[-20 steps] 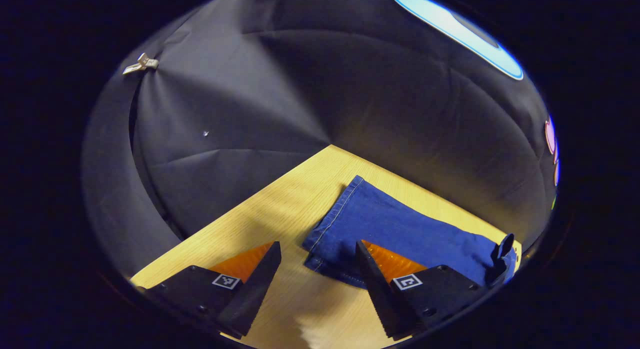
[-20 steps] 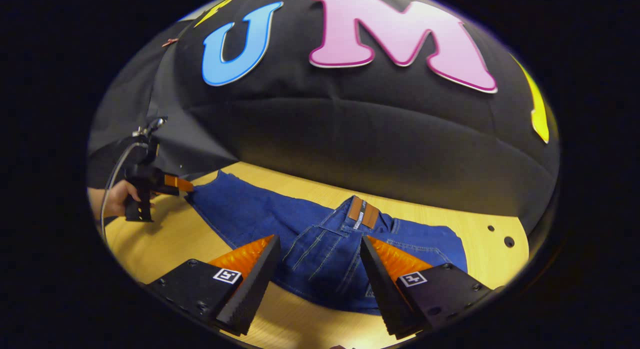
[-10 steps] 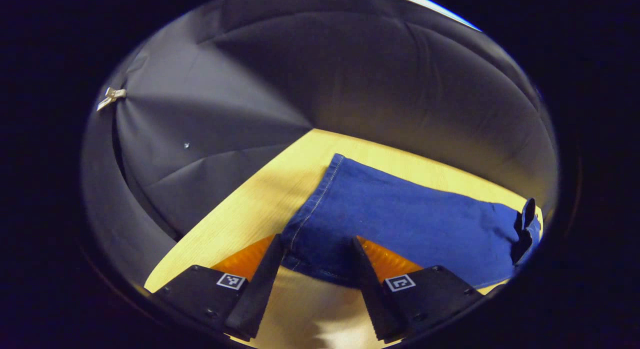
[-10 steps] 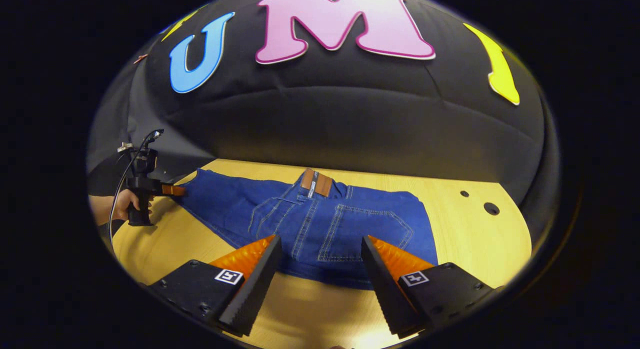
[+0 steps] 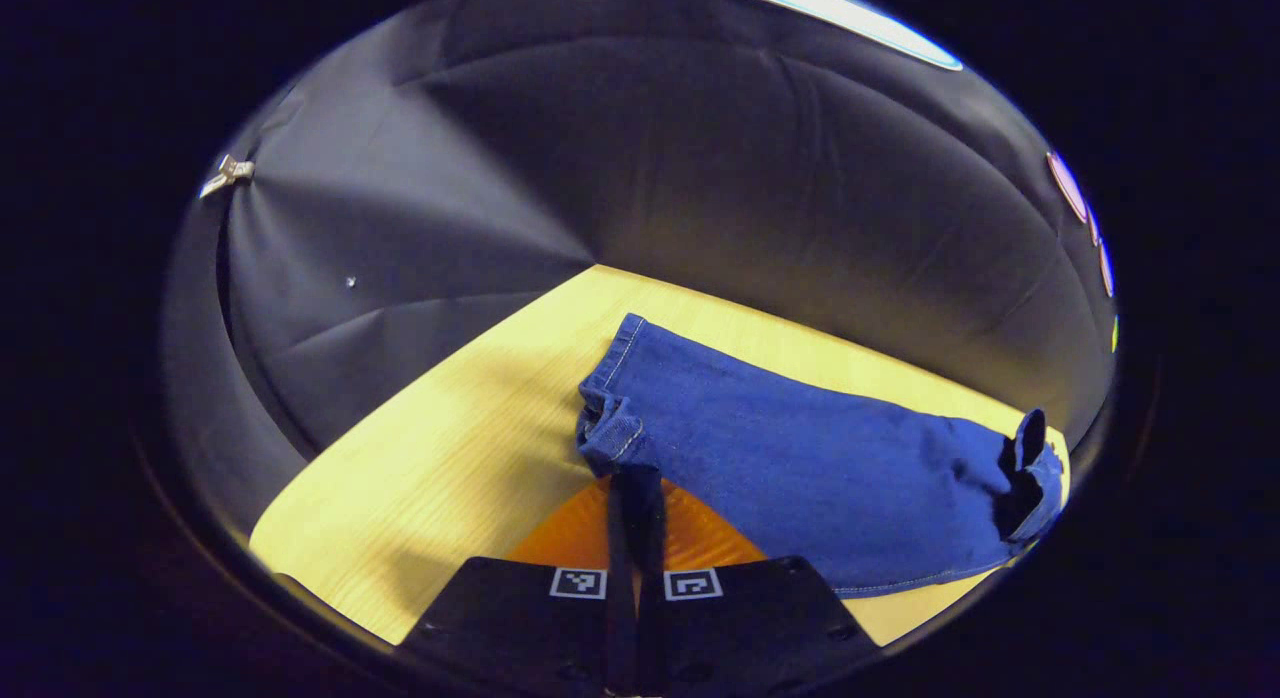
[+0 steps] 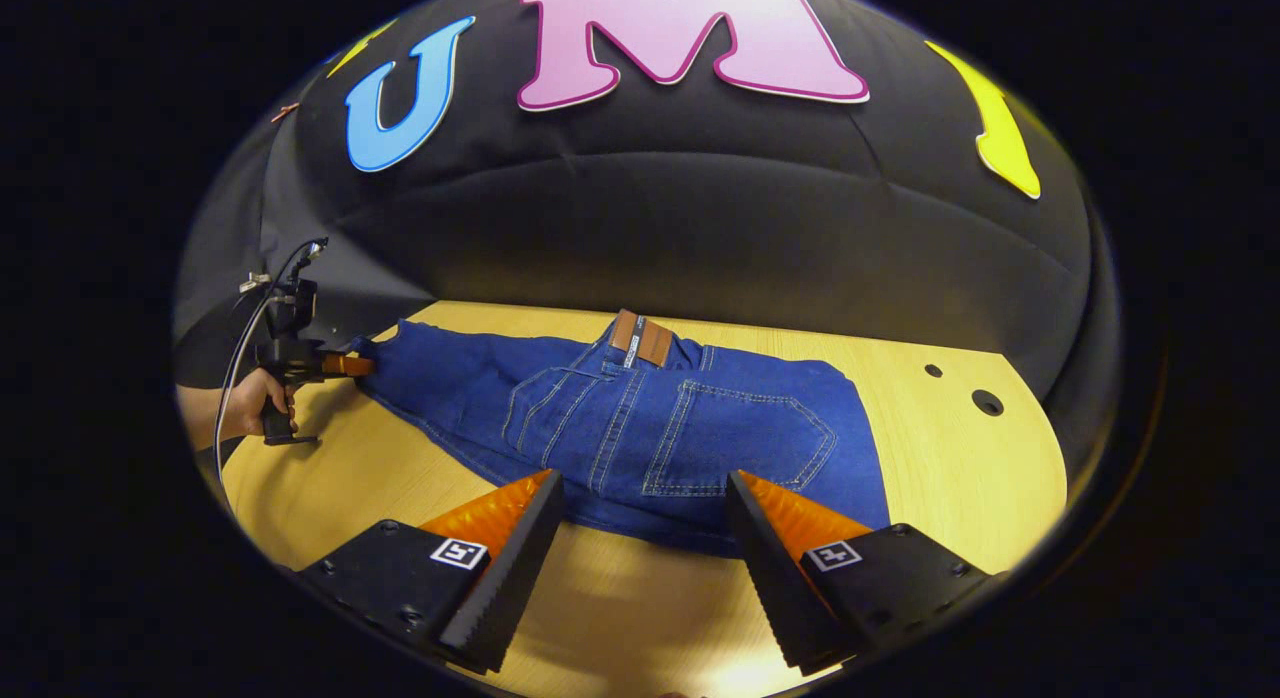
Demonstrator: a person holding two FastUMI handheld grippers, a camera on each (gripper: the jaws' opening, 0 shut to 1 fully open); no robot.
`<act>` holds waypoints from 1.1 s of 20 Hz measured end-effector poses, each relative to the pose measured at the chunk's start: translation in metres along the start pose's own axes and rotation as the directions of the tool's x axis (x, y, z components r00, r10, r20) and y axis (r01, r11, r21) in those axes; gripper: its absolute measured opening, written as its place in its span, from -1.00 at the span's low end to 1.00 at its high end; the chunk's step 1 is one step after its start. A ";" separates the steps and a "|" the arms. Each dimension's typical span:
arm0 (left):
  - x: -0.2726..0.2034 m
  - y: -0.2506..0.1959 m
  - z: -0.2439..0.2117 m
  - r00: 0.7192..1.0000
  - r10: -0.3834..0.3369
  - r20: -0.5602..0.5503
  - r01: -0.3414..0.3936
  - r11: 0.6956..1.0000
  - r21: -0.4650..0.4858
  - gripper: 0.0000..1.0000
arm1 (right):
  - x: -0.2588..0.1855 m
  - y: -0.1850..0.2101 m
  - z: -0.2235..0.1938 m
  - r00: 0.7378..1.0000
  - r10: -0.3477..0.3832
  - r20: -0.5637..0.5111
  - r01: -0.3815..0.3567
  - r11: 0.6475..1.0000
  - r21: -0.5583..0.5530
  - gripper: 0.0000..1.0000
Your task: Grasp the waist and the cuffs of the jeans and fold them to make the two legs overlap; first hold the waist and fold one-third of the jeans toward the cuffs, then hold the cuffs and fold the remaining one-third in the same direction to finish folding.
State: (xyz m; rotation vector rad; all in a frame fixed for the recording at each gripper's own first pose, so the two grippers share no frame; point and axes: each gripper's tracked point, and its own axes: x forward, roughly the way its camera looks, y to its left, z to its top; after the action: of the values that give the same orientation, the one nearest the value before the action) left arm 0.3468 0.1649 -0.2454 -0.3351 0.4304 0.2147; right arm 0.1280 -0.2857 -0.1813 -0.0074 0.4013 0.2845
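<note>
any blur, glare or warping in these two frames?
Left gripper view: sharp; fisheye bends the table edge; left gripper shadows the jeans cuff. Right gripper view: crisp stitching, a bright patch low on the table between the right gripper fingers, walls bulge.

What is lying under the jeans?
The jeans lie flat on the wooden table; bare wood shows all around them. Whatever sits beneath the denim is covered and cannot be seen.
</note>
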 end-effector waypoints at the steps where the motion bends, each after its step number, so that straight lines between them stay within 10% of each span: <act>1: 0.000 0.000 0.002 1.000 -0.015 -0.011 0.015 1.000 -0.023 -0.87 | -0.001 -0.001 0.003 1.000 -0.002 0.003 0.002 1.000 0.003 0.99; 13: -0.081 -0.028 0.092 0.970 -0.122 0.211 0.127 0.992 -0.009 -0.89 | -0.055 -0.094 0.033 0.987 -0.156 0.034 0.154 0.987 0.055 0.98; 22: -0.221 -0.084 0.180 0.910 -0.335 0.243 0.279 0.930 0.238 -0.89 | -0.123 -0.190 0.060 0.947 -0.317 0.046 0.311 0.944 0.105 0.98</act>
State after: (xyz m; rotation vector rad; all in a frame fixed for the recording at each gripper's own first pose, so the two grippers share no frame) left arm 0.2405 0.1232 0.0285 -0.1687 0.1114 -0.0927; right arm 0.0953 -0.4977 -0.0880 0.0317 0.3457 -0.0510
